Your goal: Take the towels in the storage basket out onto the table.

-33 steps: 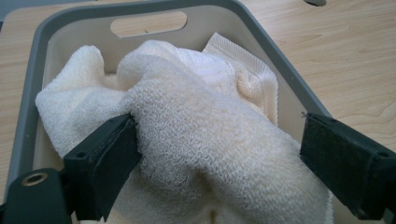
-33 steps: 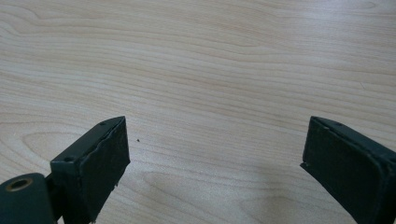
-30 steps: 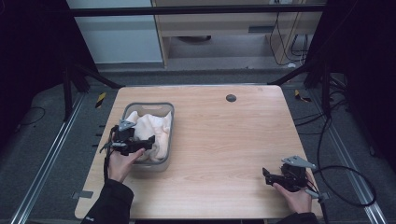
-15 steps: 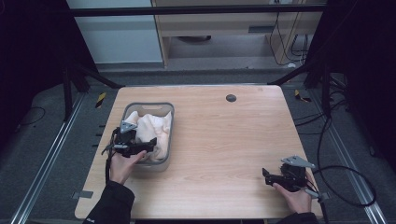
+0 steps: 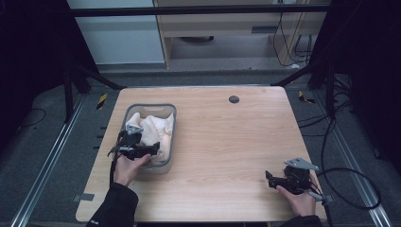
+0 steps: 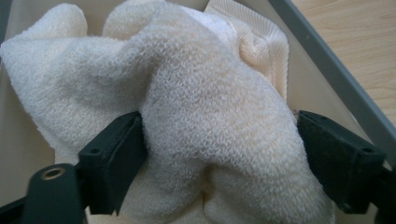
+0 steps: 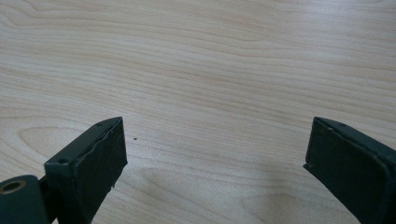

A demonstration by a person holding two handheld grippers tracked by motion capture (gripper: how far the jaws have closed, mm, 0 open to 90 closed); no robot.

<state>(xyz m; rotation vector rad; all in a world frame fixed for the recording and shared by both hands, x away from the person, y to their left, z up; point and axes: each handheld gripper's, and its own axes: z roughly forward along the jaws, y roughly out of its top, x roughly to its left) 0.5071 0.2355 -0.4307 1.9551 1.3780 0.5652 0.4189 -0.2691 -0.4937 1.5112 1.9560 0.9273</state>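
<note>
Left hand-held gripper [image 6: 219, 154]: jaws wide, just closing around cream towel [image 6: 205, 116] fold, both pads touching. Towel in grey bin [image 5: 163, 163], desk [image 5: 236, 142] 9 o'clock side. Advice: squeeze fully before lifting straight up. Right hand-held gripper [image 7: 215, 154]: open, empty, 5 o'clock corner.

The towel [image 6: 215, 116] is a cream terry cloth with a rough, looped pile, and one part of it is ribbed knit. The basket [image 5: 168, 163] looks like smooth matt grey plastic. The table [image 5: 236, 142] is pale wood with visible grain and a smooth, slightly satin finish.
</note>
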